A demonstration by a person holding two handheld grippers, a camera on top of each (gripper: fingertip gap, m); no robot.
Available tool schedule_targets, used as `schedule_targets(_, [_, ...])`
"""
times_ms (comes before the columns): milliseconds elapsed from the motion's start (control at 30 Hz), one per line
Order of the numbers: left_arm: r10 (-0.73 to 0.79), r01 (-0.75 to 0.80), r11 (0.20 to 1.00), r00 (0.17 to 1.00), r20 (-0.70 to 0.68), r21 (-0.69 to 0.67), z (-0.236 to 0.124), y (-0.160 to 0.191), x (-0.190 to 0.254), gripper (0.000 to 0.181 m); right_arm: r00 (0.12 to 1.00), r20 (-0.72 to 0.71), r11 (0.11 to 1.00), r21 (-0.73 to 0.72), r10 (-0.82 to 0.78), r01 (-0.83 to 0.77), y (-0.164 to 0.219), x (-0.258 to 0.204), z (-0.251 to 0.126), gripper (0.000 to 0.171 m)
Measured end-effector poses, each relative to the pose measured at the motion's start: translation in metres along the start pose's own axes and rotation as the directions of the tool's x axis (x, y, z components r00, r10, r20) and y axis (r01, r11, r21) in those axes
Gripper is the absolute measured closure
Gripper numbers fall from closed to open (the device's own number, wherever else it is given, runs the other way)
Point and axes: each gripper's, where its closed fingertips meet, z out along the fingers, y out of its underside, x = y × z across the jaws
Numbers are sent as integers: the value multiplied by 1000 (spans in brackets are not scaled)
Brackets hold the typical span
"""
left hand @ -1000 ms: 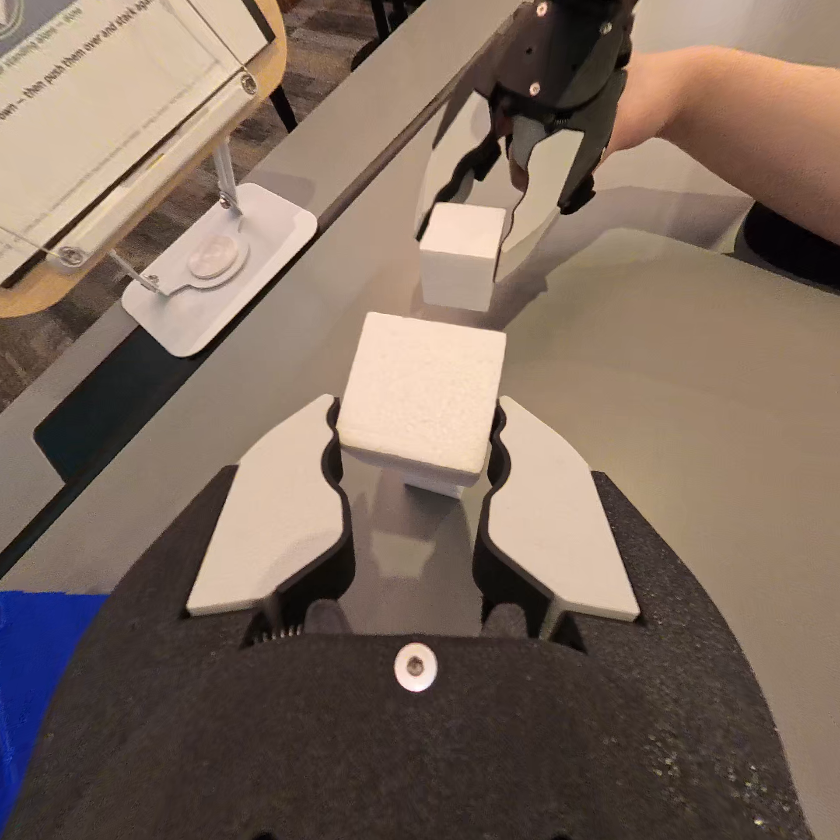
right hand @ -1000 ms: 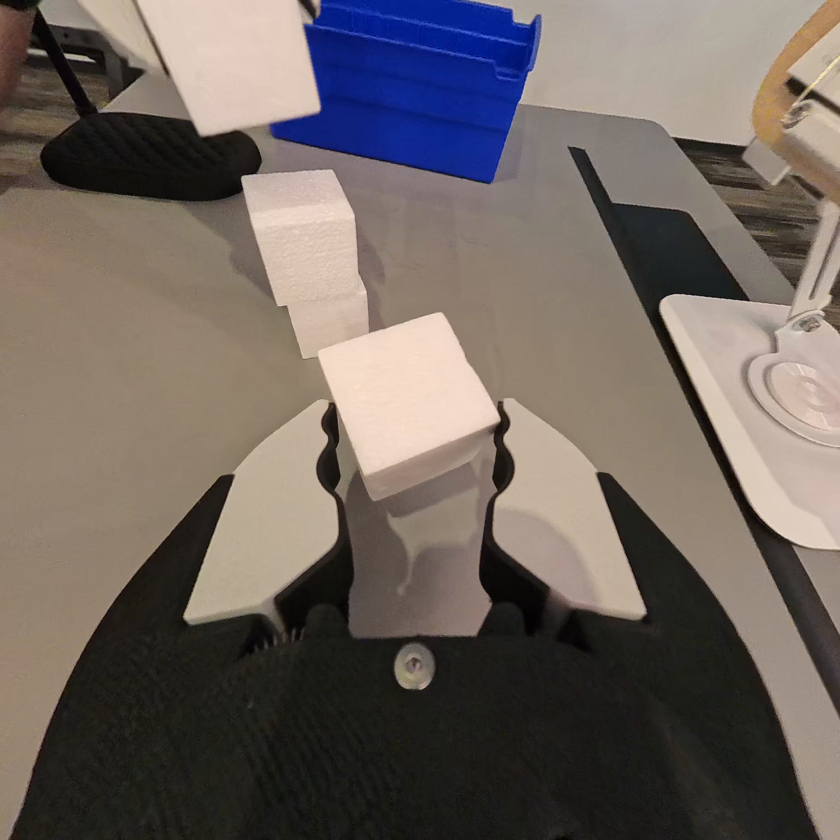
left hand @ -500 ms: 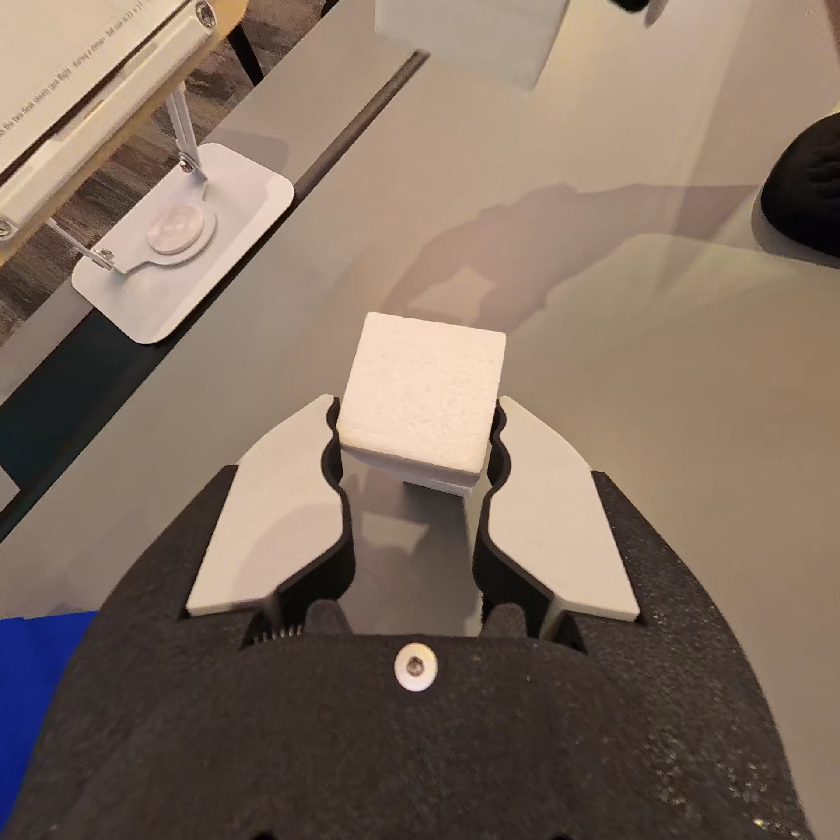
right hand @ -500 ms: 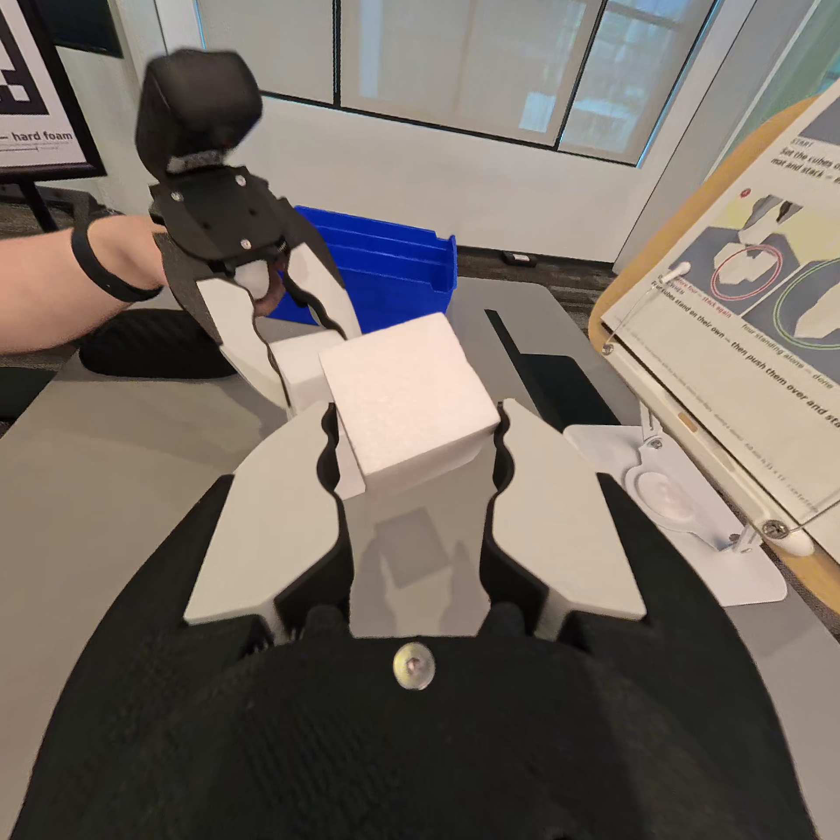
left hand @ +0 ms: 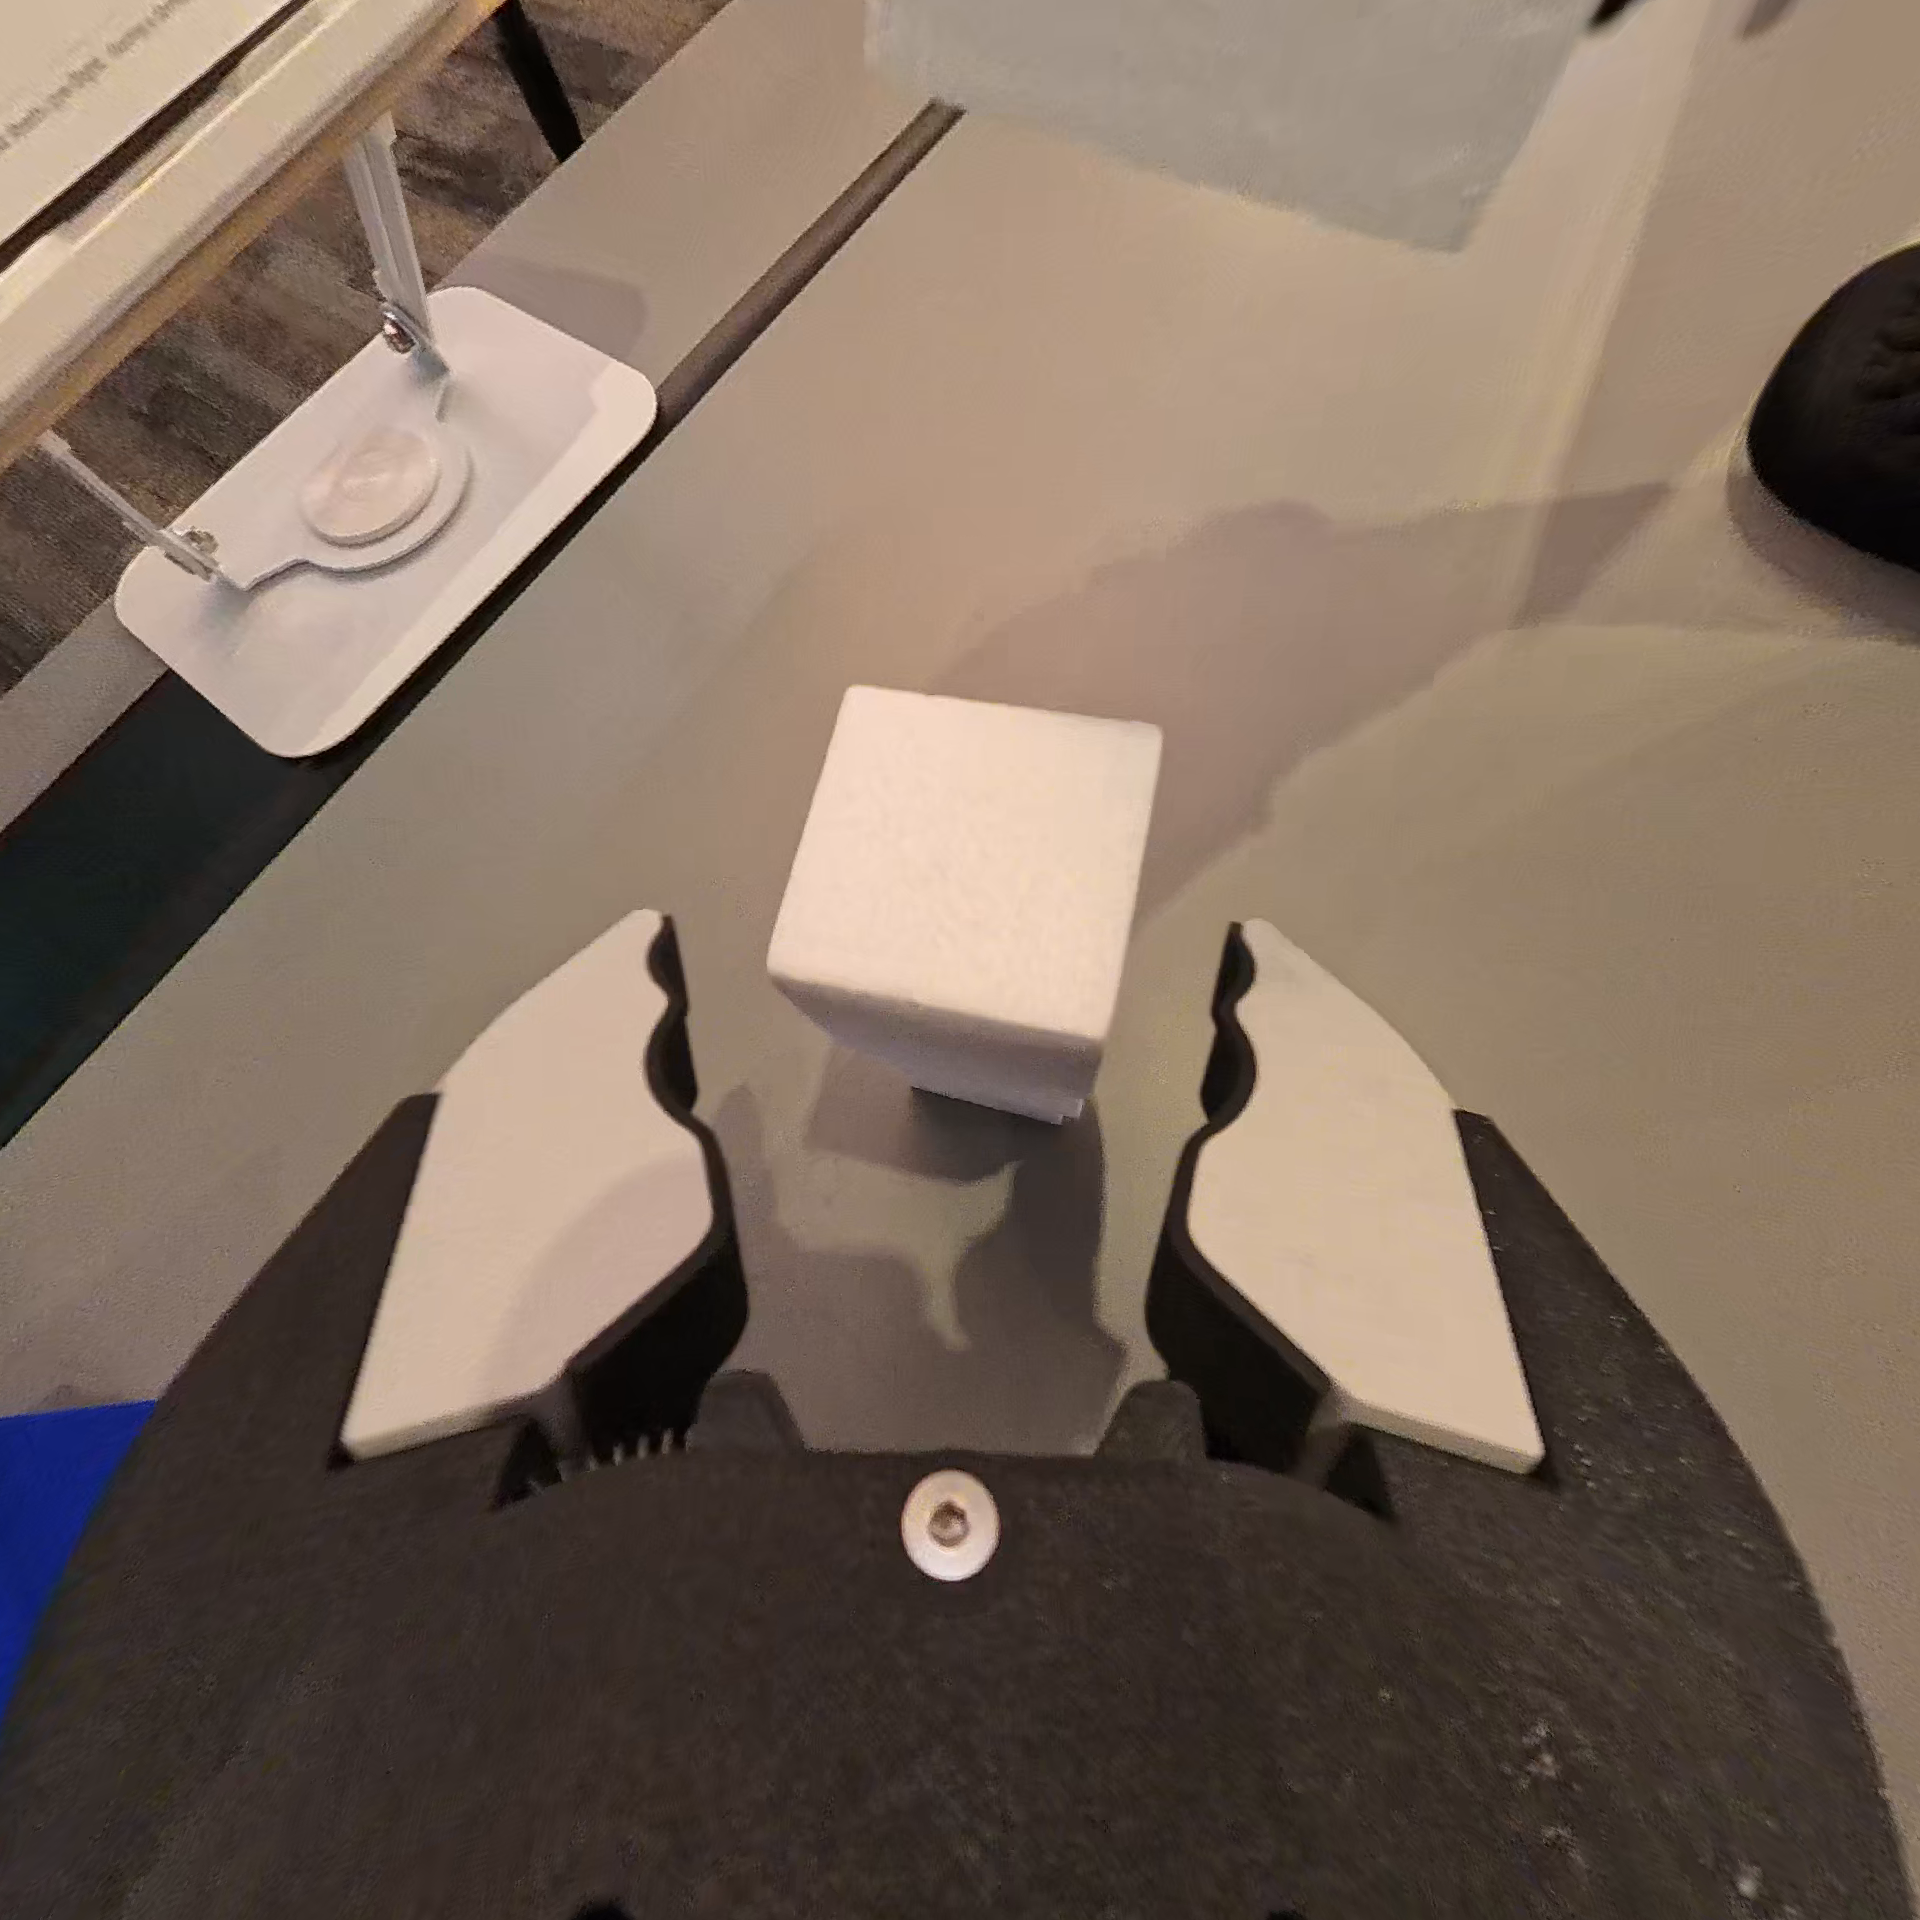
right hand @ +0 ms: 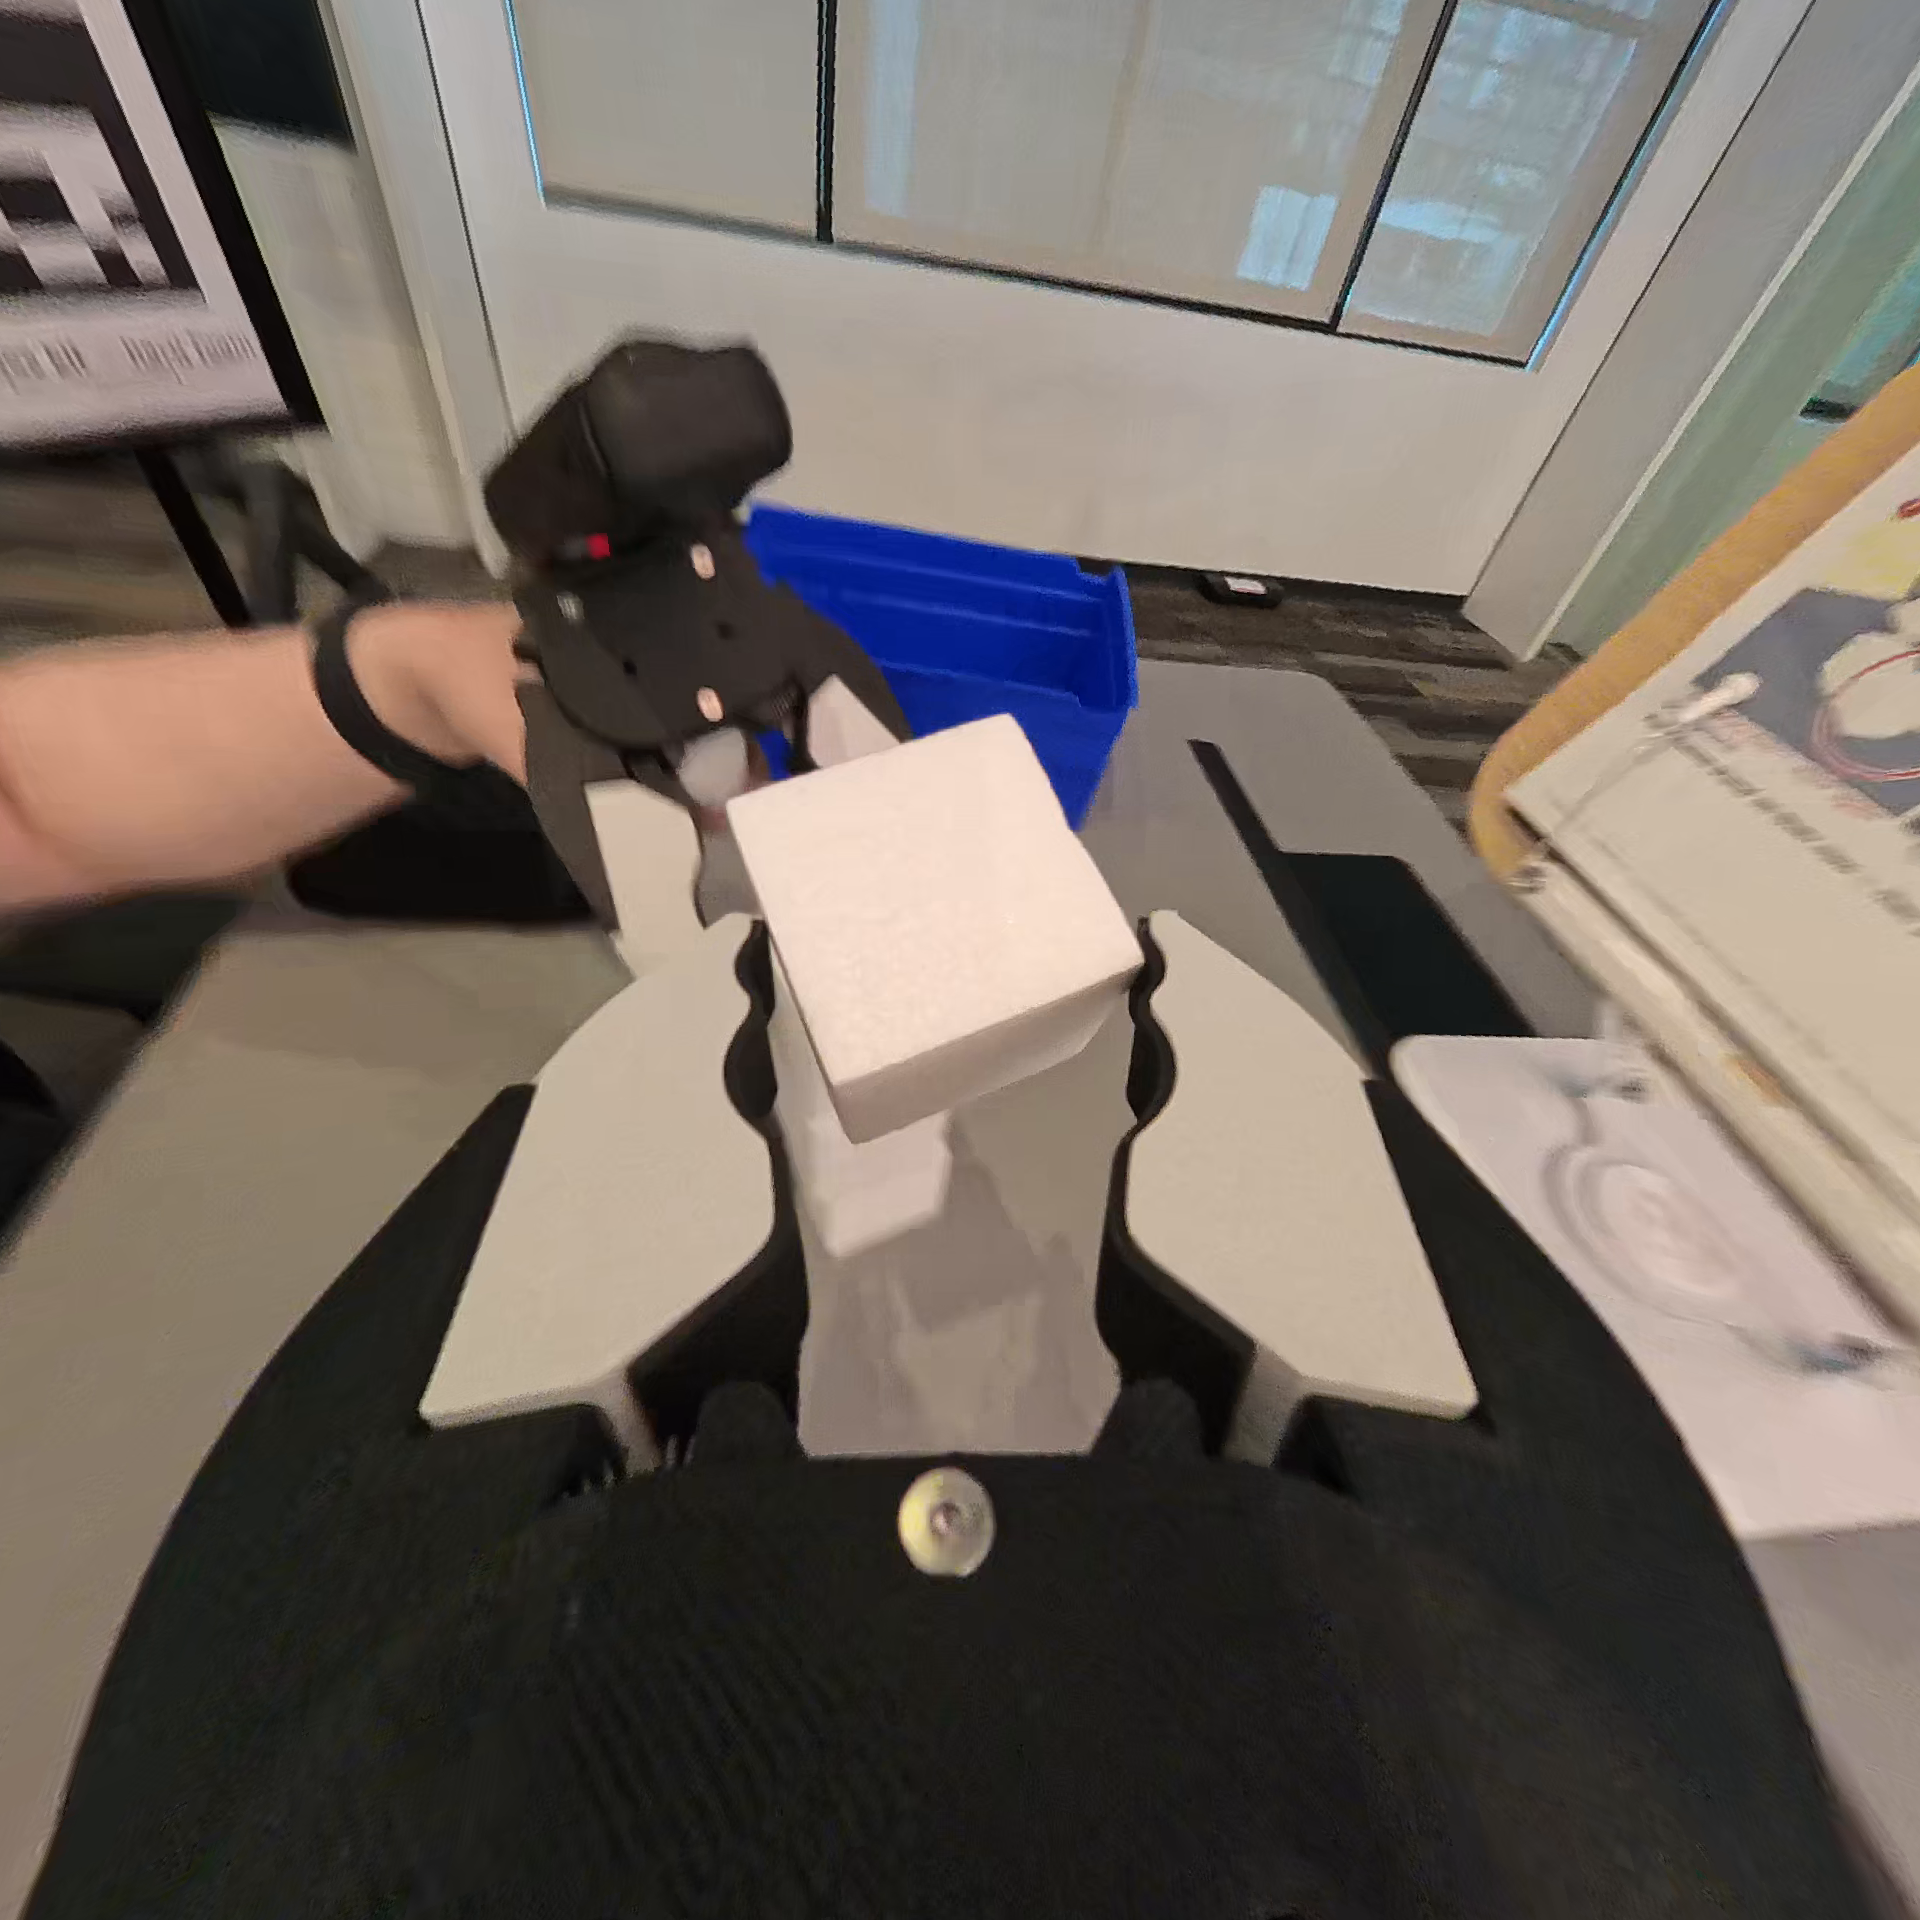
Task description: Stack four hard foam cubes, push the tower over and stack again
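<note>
A stack of white foam cubes stands on the grey table (left hand: 1455, 935). Its top cube (left hand: 966, 883) sits between the fingers of my left gripper (left hand: 948, 927), which is open and touches nothing. A lower cube (left hand: 997, 1091) peeks out beneath. My right gripper (right hand: 951, 935) is shut on another white foam cube (right hand: 925, 914), held in the air above a stack cube (right hand: 862, 1184). That held cube shows blurred at the top of the left wrist view (left hand: 1195, 104). The left gripper (right hand: 727, 800) and a hand show behind it.
A blue bin (right hand: 966, 644) stands at the table's far end. A white stand base (left hand: 384, 530) holds a tilted instruction board (right hand: 1766, 831) at the table's side, past a dark slot (left hand: 156, 831). A black pad (left hand: 1849, 416) lies at the other side. One gripper's finger ends stand about 12 cm off the other's.
My left gripper has opened and let go of its cube on top of the stack, then drawn back a little. My right gripper has carried its cube in over the stack.
</note>
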Motion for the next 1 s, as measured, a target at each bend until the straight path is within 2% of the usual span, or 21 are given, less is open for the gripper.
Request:
schedule_targets(67, [-20,20,999,1000,-5,45,-7,2,5,84,995,15,994,46,96,-97,-10,-10,14,104])
schedule_targets(100, [-32,32,997,999,0,69,-10,5,6,85,995,12,994,44,97,-97,-9,-13,21,104])
schedule_targets(233, [-80,75,995,995,64,71,-17,35,5,87,995,-97,993,-117,-35,24,15,-11,45,104])
schedule_targets(300, [-92,85,994,992,89,73,-18,50,7,87,992,-94,977,-206,-84,63,24,-14,53,104])
schedule_targets(400, [-114,104,989,988,104,101,-17,64,9,89,989,-83,969,-227,-120,98,20,-16,57,104])
schedule_targets(700, [-150,142,986,985,83,90,-2,74,13,94,998,35,971,-233,57,-47,17,-17,68,104])
schedule_targets(1000, [-98,95,995,991,86,37,9,78,22,92,998,51,943,-333,42,-23,37,-18,73,104])
